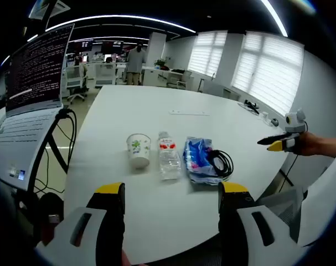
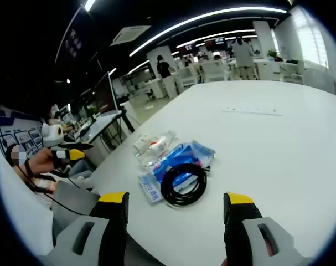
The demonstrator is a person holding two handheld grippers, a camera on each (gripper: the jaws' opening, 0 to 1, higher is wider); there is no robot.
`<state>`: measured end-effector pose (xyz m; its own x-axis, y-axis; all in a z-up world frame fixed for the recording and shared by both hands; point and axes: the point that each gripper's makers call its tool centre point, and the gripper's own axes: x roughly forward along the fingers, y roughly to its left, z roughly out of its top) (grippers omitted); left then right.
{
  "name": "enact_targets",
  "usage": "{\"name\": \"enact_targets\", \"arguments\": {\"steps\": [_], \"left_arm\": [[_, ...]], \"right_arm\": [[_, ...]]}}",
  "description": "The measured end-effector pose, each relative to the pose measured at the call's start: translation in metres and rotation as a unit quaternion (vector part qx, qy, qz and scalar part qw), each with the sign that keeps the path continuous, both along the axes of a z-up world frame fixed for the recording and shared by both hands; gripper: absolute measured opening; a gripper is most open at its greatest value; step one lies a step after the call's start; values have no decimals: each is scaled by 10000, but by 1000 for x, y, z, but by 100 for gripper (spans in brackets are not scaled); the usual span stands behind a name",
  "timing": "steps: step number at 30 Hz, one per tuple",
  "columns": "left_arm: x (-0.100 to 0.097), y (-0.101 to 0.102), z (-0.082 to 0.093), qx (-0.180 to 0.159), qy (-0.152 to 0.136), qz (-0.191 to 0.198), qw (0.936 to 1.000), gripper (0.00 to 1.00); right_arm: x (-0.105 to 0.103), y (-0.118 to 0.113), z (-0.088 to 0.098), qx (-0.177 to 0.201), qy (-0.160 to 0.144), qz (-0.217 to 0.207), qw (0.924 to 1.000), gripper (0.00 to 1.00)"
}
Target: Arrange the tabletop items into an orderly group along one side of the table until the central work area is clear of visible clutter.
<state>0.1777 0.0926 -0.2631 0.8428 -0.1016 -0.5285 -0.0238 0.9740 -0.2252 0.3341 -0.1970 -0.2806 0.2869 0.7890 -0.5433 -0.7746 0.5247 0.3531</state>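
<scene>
Tabletop [image 1: 173, 144], white and broad, is the largest element; my items stand in a row close to its near edge, with the middle bare apart from a flat pale strip [image 1: 189, 113] farther out. Laptop [image 1: 32, 94] on a stand at my left shows lines of screen text too small for me to read.

Blue packet [image 1: 199, 159], soft and crinkly by my judgement, lies flat at the right end of the row; it carries print that I cannot make out. I would pinch it at one free edge, since the film will likely slip and sag. Black cable coil [image 2: 183, 184] rests partly on the packet; limp and light, it should be taken across several loops together so it does not unwind.

Water bottle [image 1: 169, 157], clear with a red-and-white label whose writing is illegible, stands just beside the packet. It looks thin-walled, so I would take it at mid-body with gentle pressure. Paper cup [image 1: 139, 150], white with a green motif, stands upright just left of the bottle; light and easily crushed, it is best taken low on its wall.

My left gripper [image 1: 171, 197] has jaws spread wide and holds nothing. My right gripper [image 2: 176, 204] is likewise spread and empty, hovering short of the coil.
</scene>
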Motion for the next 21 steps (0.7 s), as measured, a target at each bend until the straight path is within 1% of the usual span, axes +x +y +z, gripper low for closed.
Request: {"name": "enact_targets", "arguments": {"steps": [4, 8, 14, 21], "left_arm": [[0, -3, 0, 14, 13, -25, 10000, 68], [1, -6, 0, -33, -6, 6, 10000, 68], [0, -9, -2, -40, 17, -21, 10000, 67], [1, -13, -4, -129, 17, -23, 9999, 66]], "right_arm": [[1, -3, -1, -5, 31, -58, 10000, 70], [-4, -4, -2, -40, 63, -64, 10000, 71], [-4, -7, -5, -30, 111, -134, 9998, 71], [-4, -14, -10, -46, 194, -181, 9996, 69]]}}
